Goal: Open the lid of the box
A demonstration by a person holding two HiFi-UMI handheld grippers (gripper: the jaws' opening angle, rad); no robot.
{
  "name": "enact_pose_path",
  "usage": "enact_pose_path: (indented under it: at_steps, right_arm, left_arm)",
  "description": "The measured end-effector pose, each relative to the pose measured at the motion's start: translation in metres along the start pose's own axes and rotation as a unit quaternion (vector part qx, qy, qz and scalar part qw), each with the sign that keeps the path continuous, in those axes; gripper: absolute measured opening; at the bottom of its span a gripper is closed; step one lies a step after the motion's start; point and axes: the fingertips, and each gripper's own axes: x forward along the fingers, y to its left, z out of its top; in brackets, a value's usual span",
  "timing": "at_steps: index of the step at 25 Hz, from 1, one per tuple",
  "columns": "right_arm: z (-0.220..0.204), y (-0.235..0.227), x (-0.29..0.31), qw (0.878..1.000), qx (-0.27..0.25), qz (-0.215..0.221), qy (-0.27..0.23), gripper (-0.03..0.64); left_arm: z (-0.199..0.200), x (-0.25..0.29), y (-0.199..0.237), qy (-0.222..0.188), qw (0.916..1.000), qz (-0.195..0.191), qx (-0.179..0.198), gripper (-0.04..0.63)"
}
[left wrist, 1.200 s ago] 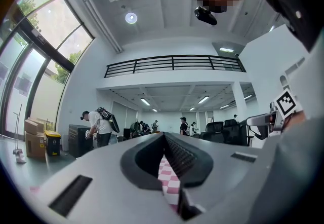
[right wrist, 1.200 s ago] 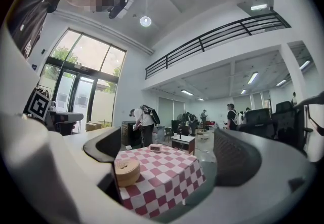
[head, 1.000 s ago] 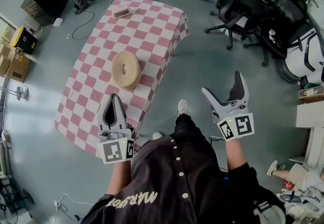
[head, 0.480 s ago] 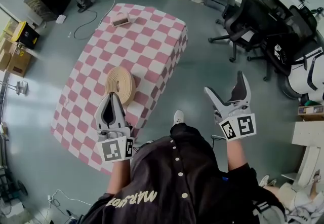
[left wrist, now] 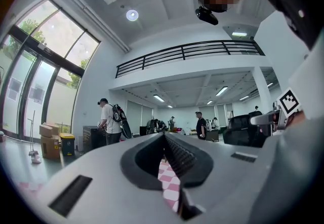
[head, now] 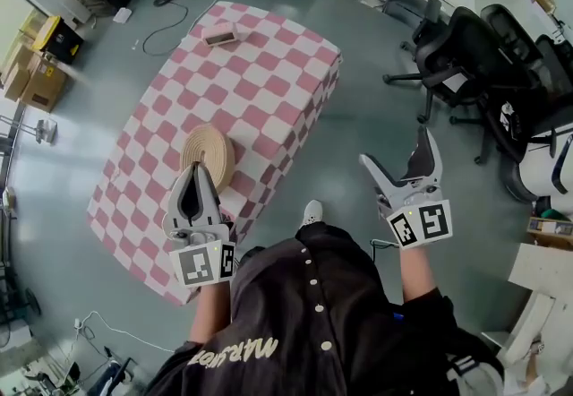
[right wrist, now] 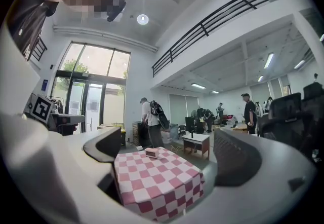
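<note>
Round tan woven box (head: 208,152) sits on the pink-checked table (head: 269,81), its lid apparently on and untouched. The left gripper (head: 193,176) hovers near it, jaws together. The right gripper (head: 399,157) is off the table, jaws apart and empty. All the opening is yet to do.

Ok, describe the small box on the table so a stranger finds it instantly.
Find the pink-and-white checkered table. The small box sits near its far end. Unlike the round tan coil at the near end, it is rectangular.
</note>
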Motion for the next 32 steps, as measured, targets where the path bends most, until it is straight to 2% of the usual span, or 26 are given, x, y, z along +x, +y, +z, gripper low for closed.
enact_pose_path:
  at_steps: [6,10,13,16,20,25,32]
  right_arm:
    - [-0.015,-0.009,0.041,0.996,0.016,0.081,0.022,0.557]
    - [-0.023,0.004,0.072,0.991,0.022,0.125,0.031,0.557]
    - [-0.026,0.032,0.096,0.985,0.039,0.163,0.033,0.557]
    - [-0.028,0.067,0.117,0.978,0.041,0.204,0.031,0.556]
    - [-0.025,0.120,0.135,0.968,0.037,0.248,0.025,0.556]
    - [-0.020,0.175,0.162,0.953,0.044,0.299,0.025,0.555]
    - [-0.028,0.241,0.188,0.933,0.042,0.356,0.043,0.555]
  left_arm:
    - [-0.004,-0.001,-0.013,0.013,0.9983,0.056,0.003,0.011]
    - [-0.013,-0.018,0.001,0.029,0.9940,0.105,0.001,0.011]
    - [-0.014,-0.037,0.023,0.037,0.9887,0.145,0.006,0.011]
    - [-0.007,-0.052,0.046,0.026,0.9835,0.179,0.010,0.011]
    - [0.003,-0.074,0.078,0.014,0.9780,0.207,0.017,0.011]
    - [0.015,-0.100,0.119,-0.002,0.9665,0.256,0.021,0.011]
    - [0.021,-0.129,0.155,-0.007,0.9518,0.306,0.020,0.011]
